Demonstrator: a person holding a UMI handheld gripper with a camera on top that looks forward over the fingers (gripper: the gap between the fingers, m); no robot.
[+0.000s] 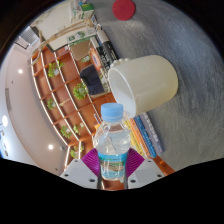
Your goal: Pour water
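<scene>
- The gripper (114, 172) pinches a clear water bottle (114, 143): both fingers, with purple pads (93, 160), press on its lower body from either side, and it rises at twelve o'clock from them.
- The bottle wears a pale blue cap (113, 111), on and closed; its label is too small to read.
- Just beyond the cap, toward one o'clock, a cream cup (143, 83) lies tipped, its open mouth facing ten o'clock; cap and rim nearly touch.
- At ten o'clock, wooden shelves (70, 85) carry small green plants (79, 92); open floor (25, 95) spreads at nine o'clock.
- Far off at twelve o'clock sits a red round object (123, 9).
</scene>
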